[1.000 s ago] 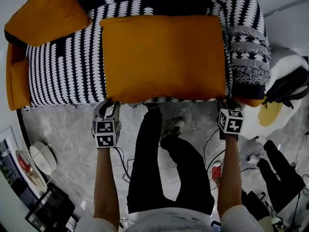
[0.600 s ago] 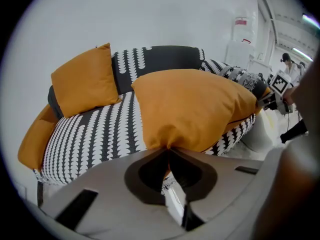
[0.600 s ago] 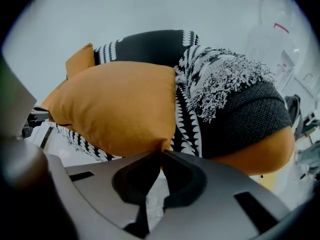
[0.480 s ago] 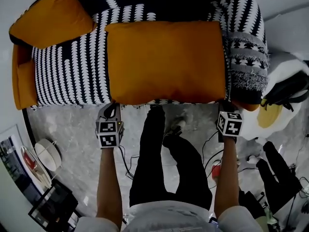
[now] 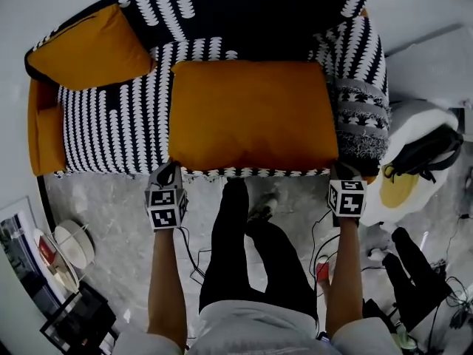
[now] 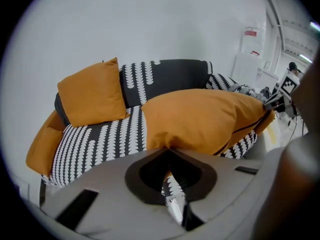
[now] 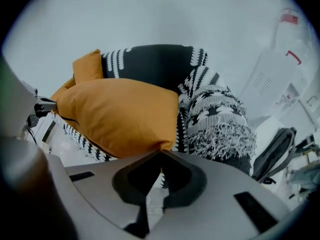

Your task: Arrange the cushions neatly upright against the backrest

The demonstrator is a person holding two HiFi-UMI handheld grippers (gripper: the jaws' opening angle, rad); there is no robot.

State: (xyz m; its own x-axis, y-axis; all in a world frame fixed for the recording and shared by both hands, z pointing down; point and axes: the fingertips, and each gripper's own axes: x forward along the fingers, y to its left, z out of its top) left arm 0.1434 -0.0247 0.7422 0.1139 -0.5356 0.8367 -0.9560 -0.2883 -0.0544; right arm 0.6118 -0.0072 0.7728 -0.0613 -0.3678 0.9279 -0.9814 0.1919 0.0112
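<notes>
the patterned sofa bears a large orange cushion, near corners pinched by the left gripper and the right gripper, its jaws just closed. a smaller orange cushion sits well beyond the left, a fringed grey throw just beyond the right.

- Head view: from above the person, facing steeply down; the left gripper and right gripper sit mid-frame, the sofa beyond their tips.
- Left gripper view: close behind its own jaws, facing ahead and rightward over the large orange cushion.
- Right gripper view: equally close, facing ahead and leftward.
- All three views share that cushion and the sofa.
</notes>
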